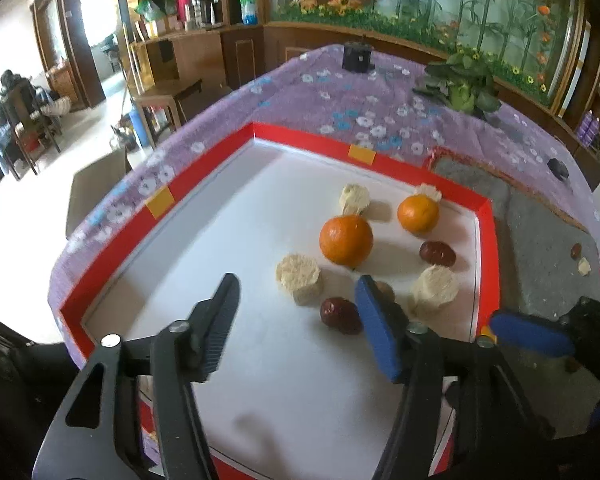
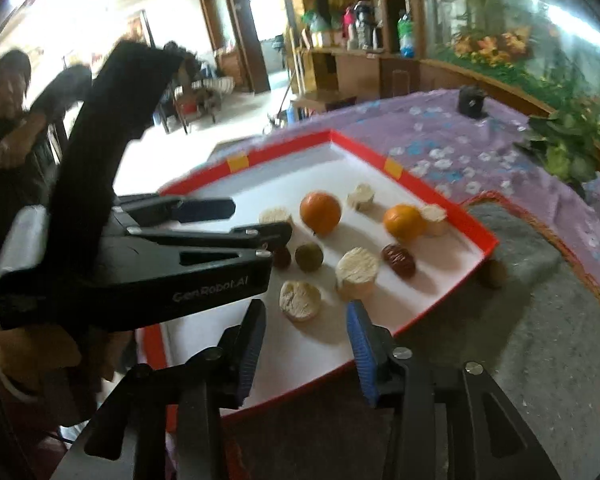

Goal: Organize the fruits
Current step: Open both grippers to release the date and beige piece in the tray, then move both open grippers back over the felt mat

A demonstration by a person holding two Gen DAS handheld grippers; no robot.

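Fruits in red tray point(image 1: 485, 216) (jaws apart)

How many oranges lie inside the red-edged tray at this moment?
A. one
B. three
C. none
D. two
D: two oranges show on the white floor of the tray, a nearer one and a farther one close to the far rim; the right wrist view shows the same two.
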